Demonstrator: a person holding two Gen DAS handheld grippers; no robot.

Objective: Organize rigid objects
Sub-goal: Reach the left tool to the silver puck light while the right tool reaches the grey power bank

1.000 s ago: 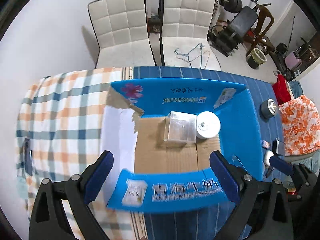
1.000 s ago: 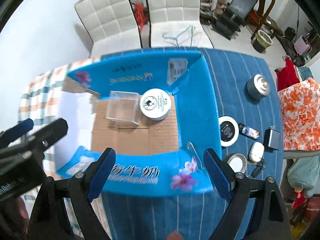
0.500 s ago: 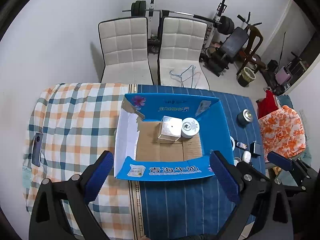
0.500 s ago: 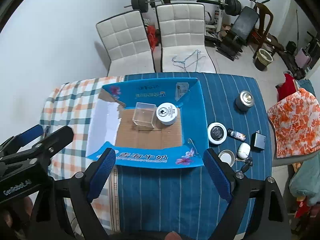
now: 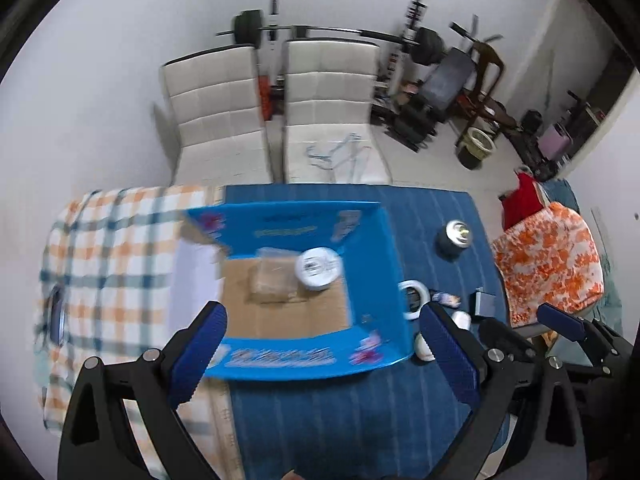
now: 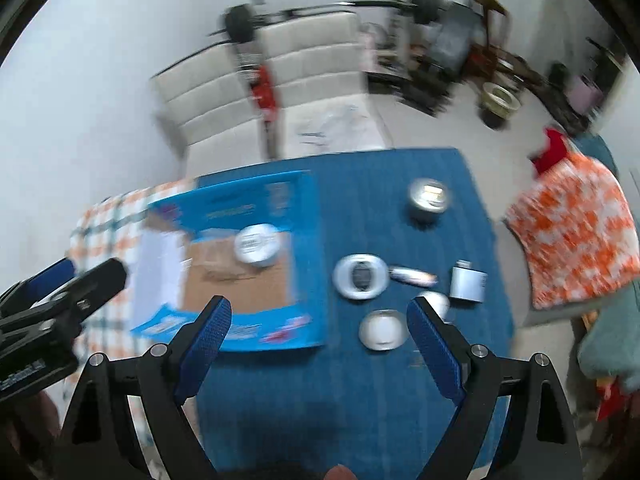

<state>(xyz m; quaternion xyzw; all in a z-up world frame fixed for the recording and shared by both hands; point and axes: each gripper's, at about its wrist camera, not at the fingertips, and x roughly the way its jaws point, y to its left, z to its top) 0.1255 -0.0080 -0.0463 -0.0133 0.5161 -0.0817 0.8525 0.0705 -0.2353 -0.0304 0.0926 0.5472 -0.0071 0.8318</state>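
Note:
An open blue cardboard box (image 5: 368,264) (image 6: 308,240) lies on the table and holds a clear plastic case (image 5: 274,282) and a round white tin (image 5: 319,269) (image 6: 257,245). Loose on the blue cloth to its right are a silver can (image 6: 429,199), a round white-rimmed disc (image 6: 361,277), a small white lid (image 6: 383,329), a small tube (image 6: 412,276) and a grey block (image 6: 467,283). My left gripper (image 5: 324,356) is open and empty, high above the box's near wall. My right gripper (image 6: 318,348) is open and empty, high above the cloth right of the box.
The table carries a checked cloth (image 5: 112,264) on the left and a blue striped cloth (image 6: 360,392) on the right. A phone (image 5: 56,314) lies at the far left. Two white chairs (image 5: 276,120) stand behind. An orange-patterned cloth (image 6: 576,236) lies at the right.
Both grippers rose well above the table and have since swung right; the right view now centres on the loose items beside the box. Both stay open and empty.

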